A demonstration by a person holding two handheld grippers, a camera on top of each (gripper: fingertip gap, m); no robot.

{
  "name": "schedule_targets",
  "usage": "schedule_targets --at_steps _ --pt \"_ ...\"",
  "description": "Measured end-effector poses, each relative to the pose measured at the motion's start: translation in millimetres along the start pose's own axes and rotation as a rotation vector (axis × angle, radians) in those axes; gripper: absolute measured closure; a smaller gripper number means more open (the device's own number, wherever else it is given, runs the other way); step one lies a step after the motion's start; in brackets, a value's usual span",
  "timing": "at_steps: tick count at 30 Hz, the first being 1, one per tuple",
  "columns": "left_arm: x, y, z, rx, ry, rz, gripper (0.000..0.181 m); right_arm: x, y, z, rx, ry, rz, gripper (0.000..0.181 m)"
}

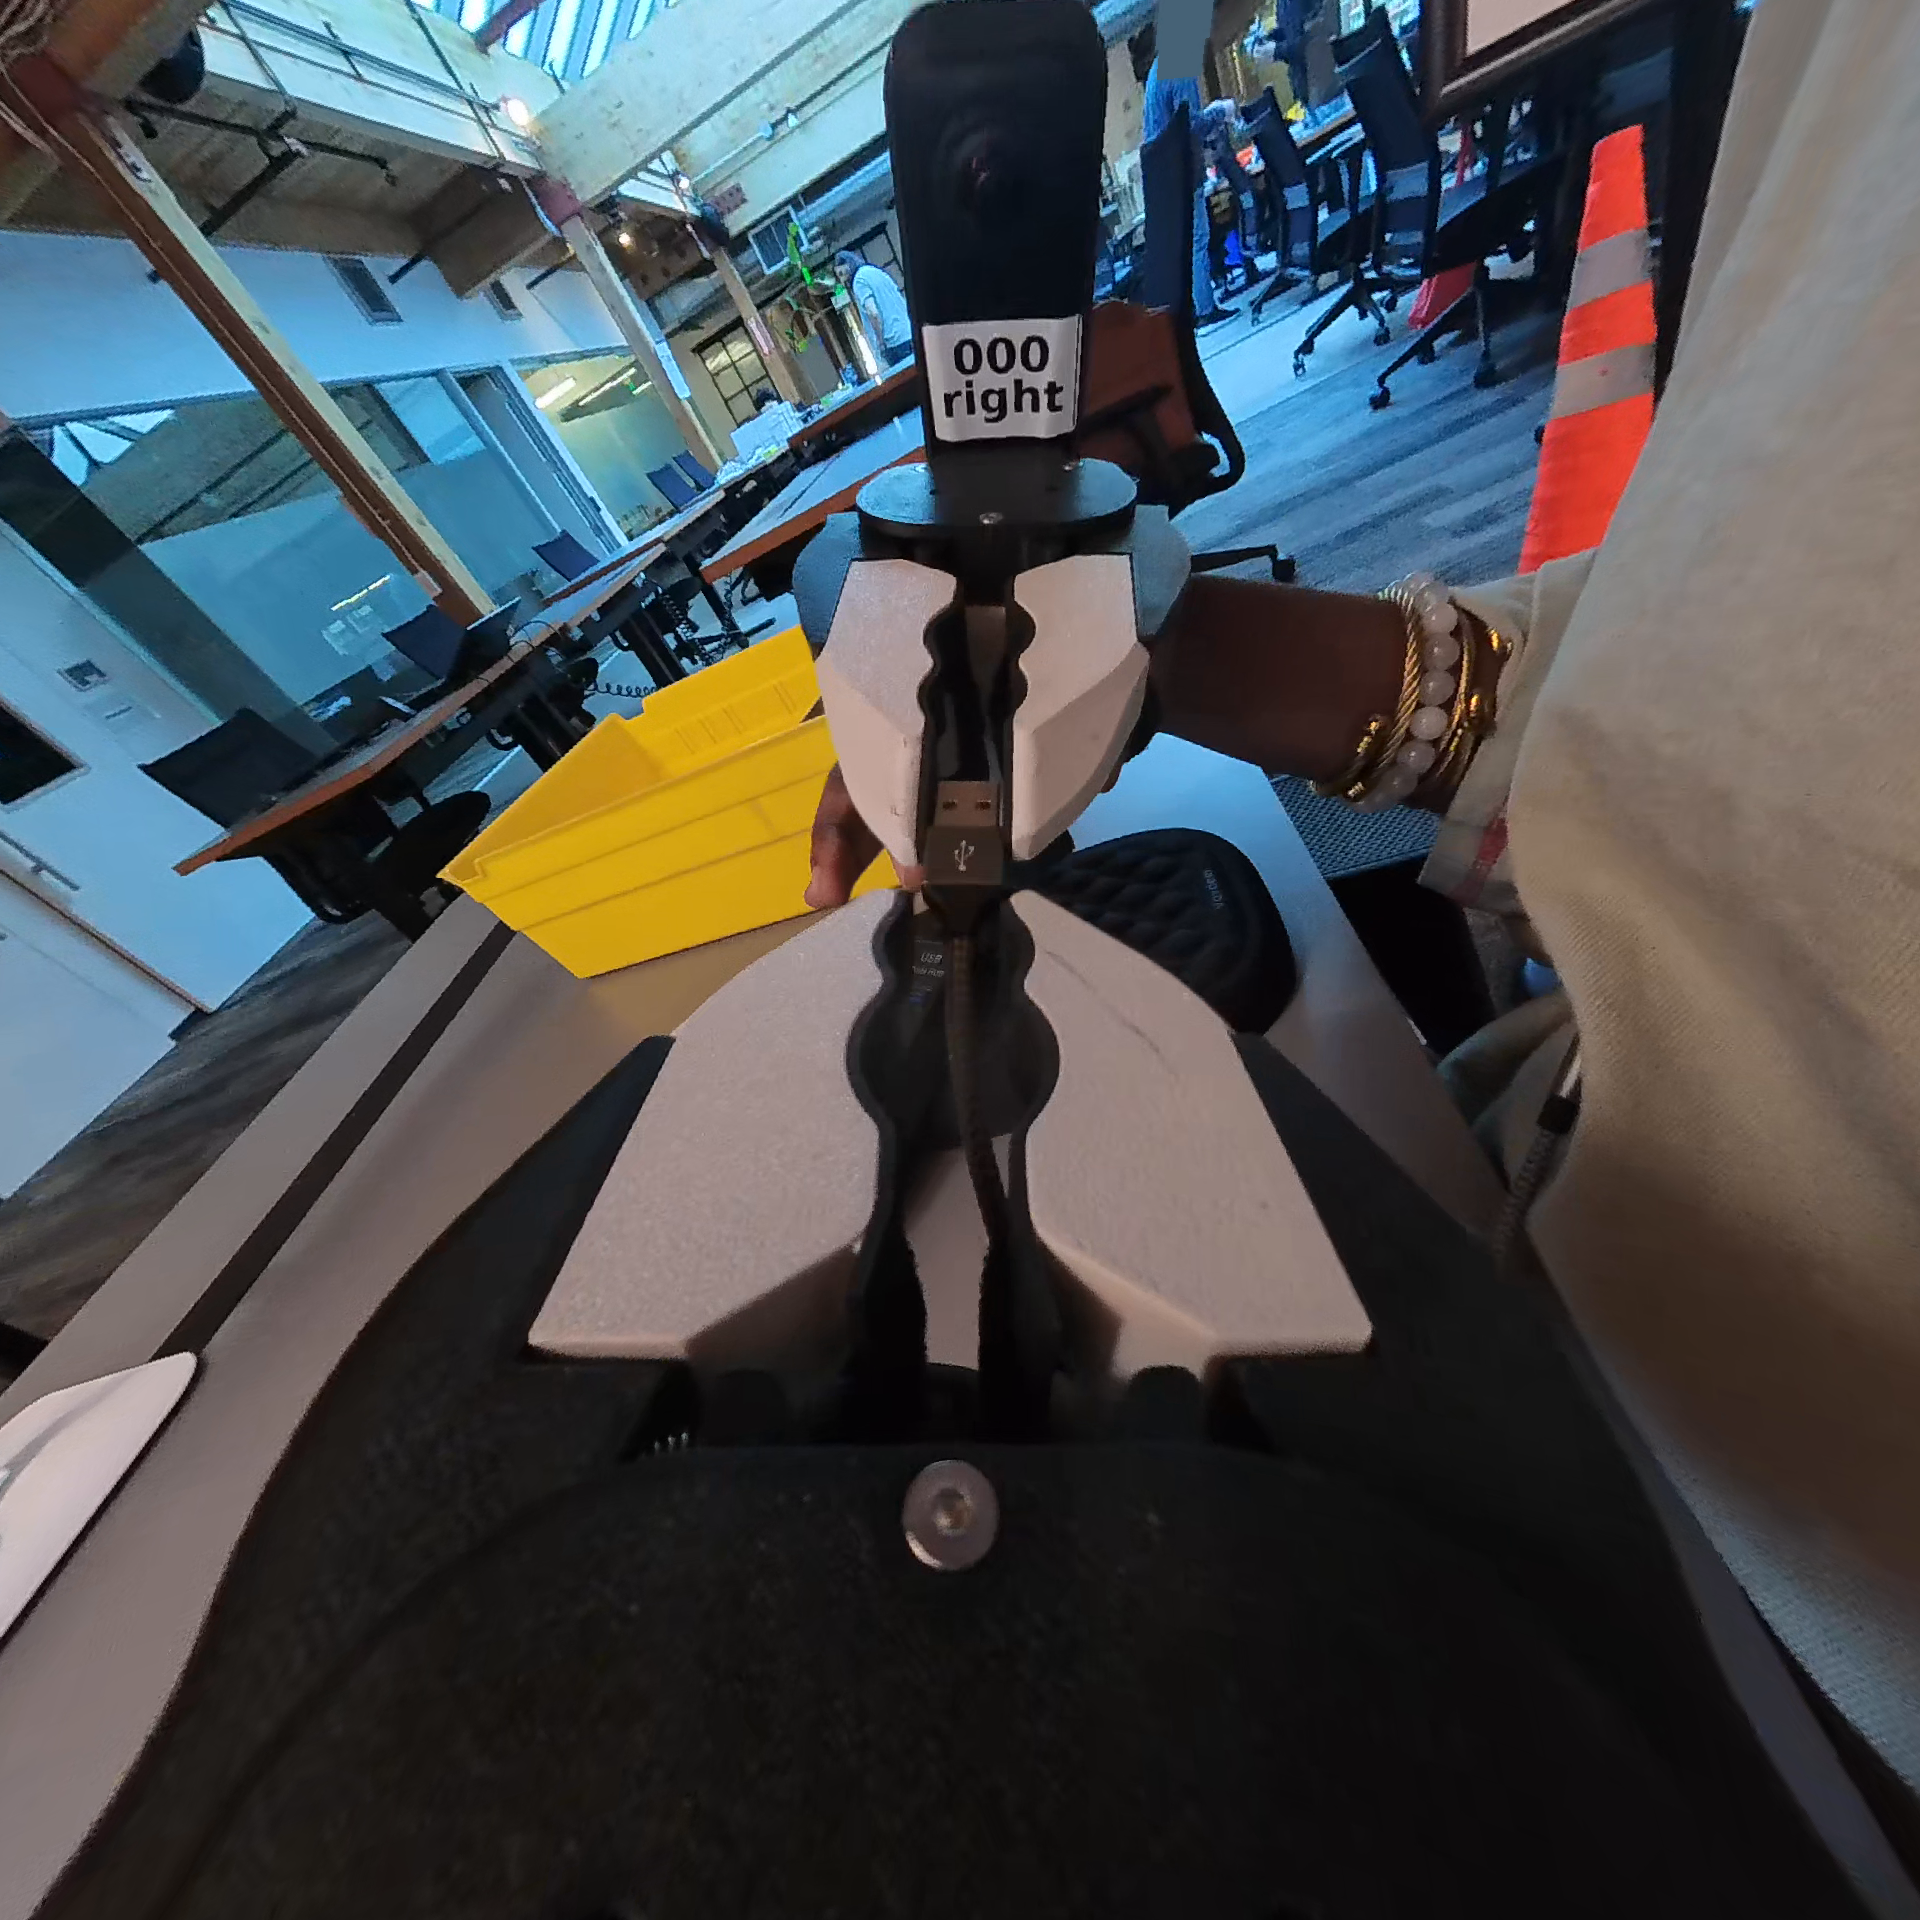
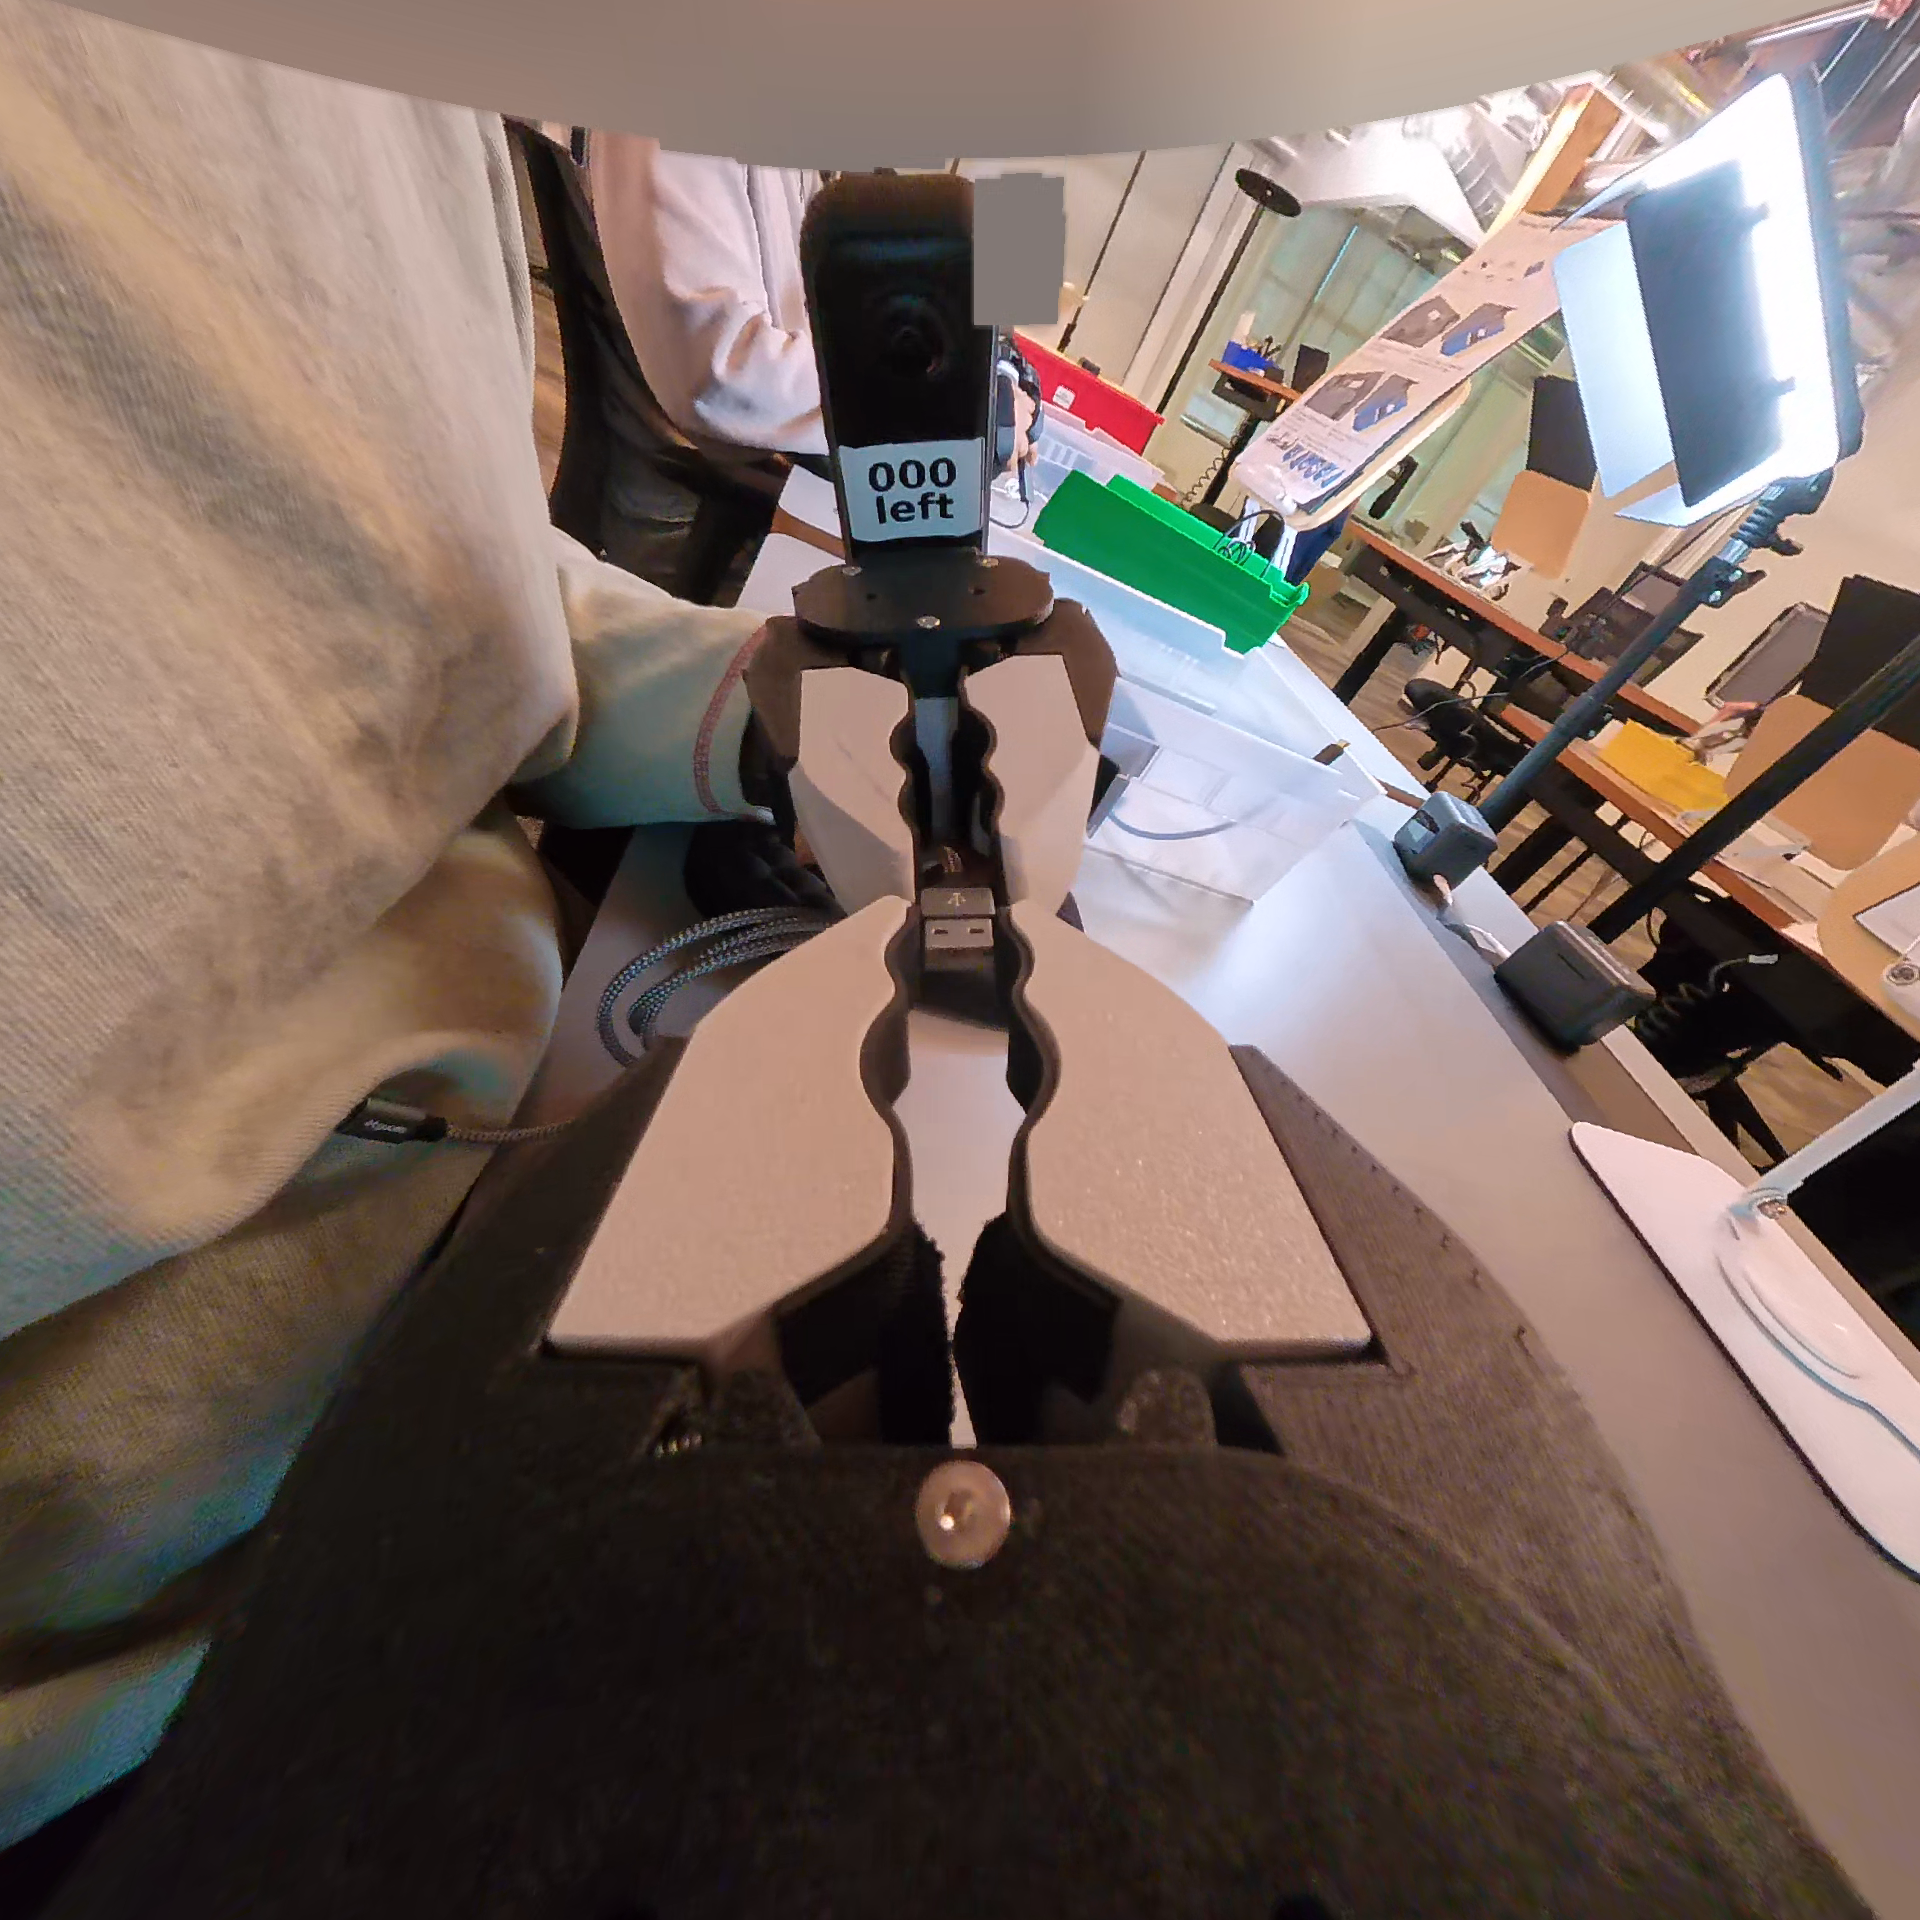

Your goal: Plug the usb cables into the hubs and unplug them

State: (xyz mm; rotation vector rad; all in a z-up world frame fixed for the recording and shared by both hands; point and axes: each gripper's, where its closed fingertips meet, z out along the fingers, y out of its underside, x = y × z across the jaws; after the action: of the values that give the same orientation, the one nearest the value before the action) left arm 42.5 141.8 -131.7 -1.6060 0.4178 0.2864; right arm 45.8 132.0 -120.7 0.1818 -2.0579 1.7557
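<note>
Bin: yellow bin (image 1: 644, 831), far left on the grey worktop (image 1: 499, 1039), holding nothing that I can see
Left tongs: left tongs (image 1: 958, 902) clenched on the neck of the usb cable (image 1: 982, 1174), whose braided cord runs back down the channel between the 2 fingers
Plug: plug (image 1: 961, 831) stands just past the left fingertips, held above the worktop, bare metal end pointing at the other tool
Right tongs: right tongs (image 1: 966, 847) face the left pair tip to tip, with 1 finger on each side of the metal end; I cannot tell whether they pinch it or only flank it
Pad: dark quilted pad (image 1: 1174, 914) lies on the worktop to the right, behind the tongs
Slack: loops of the cord (image 2: 707, 966) and a 2nd connector (image 2: 405, 1127) rest against the person's pale clothing
Hub: dark body (image 1: 925, 977) under the left fingers may be a hub, but no port is visible
Progress: plug sits in no socket now, so this looks like a moment between an insertion and a removal; which one is left I cannot judge
</note>
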Motion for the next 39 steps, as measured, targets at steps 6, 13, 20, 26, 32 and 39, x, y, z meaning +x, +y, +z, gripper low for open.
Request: schedule_targets --at_steps 6,13,20,26,32,39 --pt "0.4 4.9 0.8 -0.066 0.036 -0.083 0.175 1.8 3.5 -9.1 -0.042 0.017 0.02 0.167" --pt "-22.0 27.7 -14.6 -0.208 -0.032 -0.152 0.176 31.0 39.4 -77.1 -0.259 0.301 0.137 0.132" --pt "-10.9 26.5 0.3 -0.194 0.011 -0.159 0.176 14.0 20.2 -7.7 -0.106 0.106 0.067 0.148" --pt "-4.2 24.2 1.0 -0.161 0.044 -0.17 0.175 9.9 13.8 -2.3 -0.031 0.062 0.048 0.181" --pt "-2.9 25.1 -1.0 -0.149 0.05 -0.2 0.175 6.0 16.8 -4.0 -0.019 0.05 0.034 0.153" --pt "-3.2 20.8 -4.4 -0.116 0.07 -0.25 0.175 5.6 20.9 2.7 -0.059 0.054 -0.045 0.168"
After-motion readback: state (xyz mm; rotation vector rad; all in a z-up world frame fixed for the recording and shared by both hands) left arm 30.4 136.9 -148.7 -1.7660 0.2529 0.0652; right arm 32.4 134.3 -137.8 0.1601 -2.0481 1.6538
